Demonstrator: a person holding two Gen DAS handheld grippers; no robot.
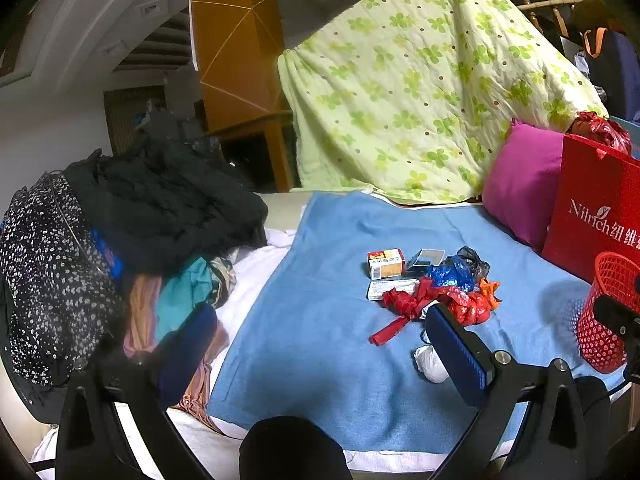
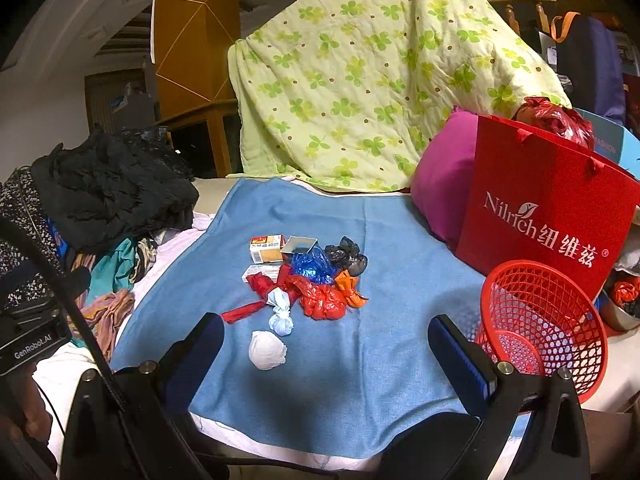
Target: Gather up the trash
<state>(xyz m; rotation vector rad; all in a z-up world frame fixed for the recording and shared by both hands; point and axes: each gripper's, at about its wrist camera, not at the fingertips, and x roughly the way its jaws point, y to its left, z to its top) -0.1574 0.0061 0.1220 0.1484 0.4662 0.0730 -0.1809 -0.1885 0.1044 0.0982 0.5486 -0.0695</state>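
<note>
A heap of trash lies mid-way on the blue cloth (image 2: 400, 240): an orange-and-white carton (image 2: 267, 249), a blue plastic wad (image 2: 312, 266), a black bag (image 2: 346, 257), red plastic scraps (image 2: 322, 300), a knotted pale-blue bag (image 2: 280, 312) and a white paper ball (image 2: 267, 350). The red mesh basket (image 2: 542, 320) stands at the right, tipped toward me. My right gripper (image 2: 326, 354) is open, hovering near the cloth's front edge, short of the white ball. My left gripper (image 1: 320, 344) is open too, left of the heap (image 1: 436, 284); its right finger (image 1: 456, 348) hides part of the white ball (image 1: 430, 362).
A red paper shopping bag (image 2: 544, 216) and a magenta cushion (image 2: 440, 188) stand behind the basket. A green-flowered quilt (image 2: 360, 80) rises at the back. Piled dark clothes (image 1: 120, 216) fill the left side. Bare blue cloth lies in front of the heap.
</note>
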